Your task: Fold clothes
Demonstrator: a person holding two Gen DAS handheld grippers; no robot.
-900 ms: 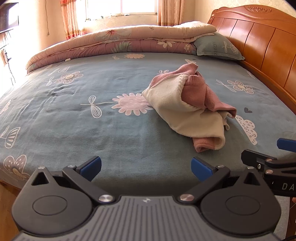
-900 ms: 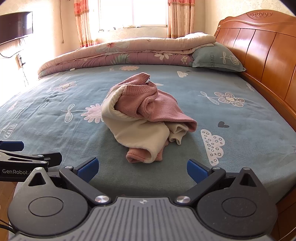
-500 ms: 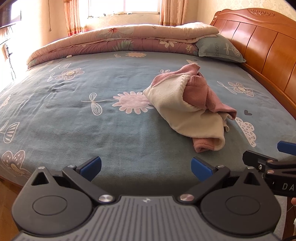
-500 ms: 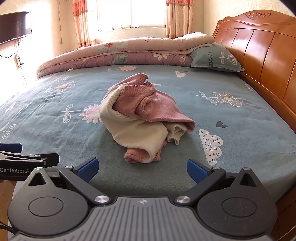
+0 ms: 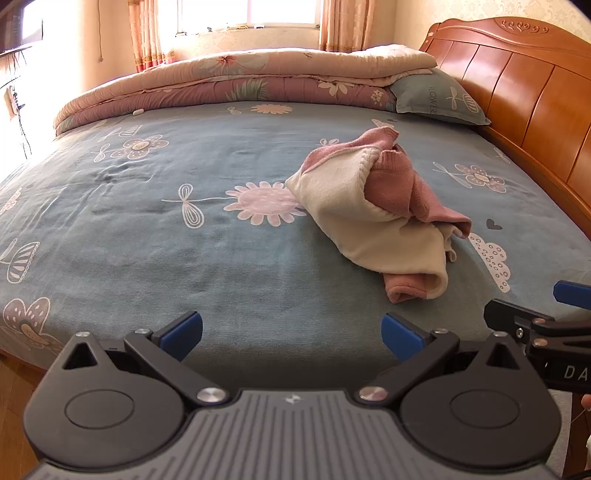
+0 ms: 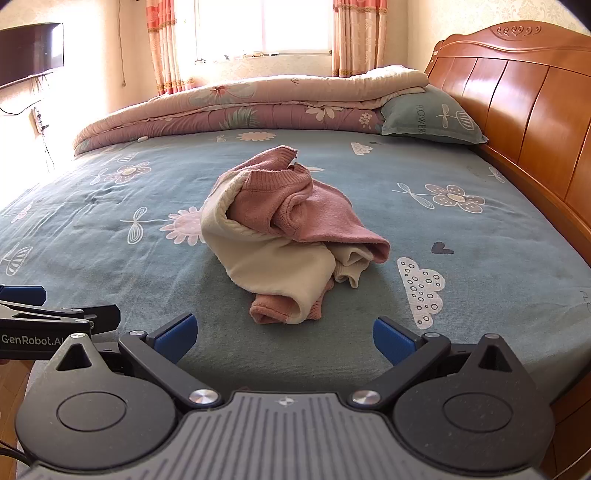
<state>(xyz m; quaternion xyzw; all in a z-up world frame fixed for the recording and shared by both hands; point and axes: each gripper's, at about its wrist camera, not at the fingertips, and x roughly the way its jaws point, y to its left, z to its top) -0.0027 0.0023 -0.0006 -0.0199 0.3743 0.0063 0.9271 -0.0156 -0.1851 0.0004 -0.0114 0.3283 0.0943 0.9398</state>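
Observation:
A crumpled pink and cream knitted sweater [image 5: 380, 210] [image 6: 284, 236] lies in a heap on the blue flowered bed sheet [image 5: 147, 236] [image 6: 480, 236]. My left gripper [image 5: 291, 332] stands open over the bed's near edge, to the left of the sweater and short of it, with nothing between its blue pads. My right gripper [image 6: 284, 338] is open too, straight in front of the sweater's near sleeve end and not touching it. Each gripper shows at the edge of the other's view.
A folded floral quilt [image 5: 236, 81] [image 6: 240, 103] and a blue pillow [image 5: 436, 96] [image 6: 428, 116] lie along the far side. The wooden headboard [image 5: 517, 96] [image 6: 517, 103] runs along the right. A window with curtains [image 6: 258, 29] is behind, a dark screen [image 6: 29, 51] on the left wall.
Both views have drifted a little closer to the bed and the sweater. The sweater has not moved and both grippers stay open.

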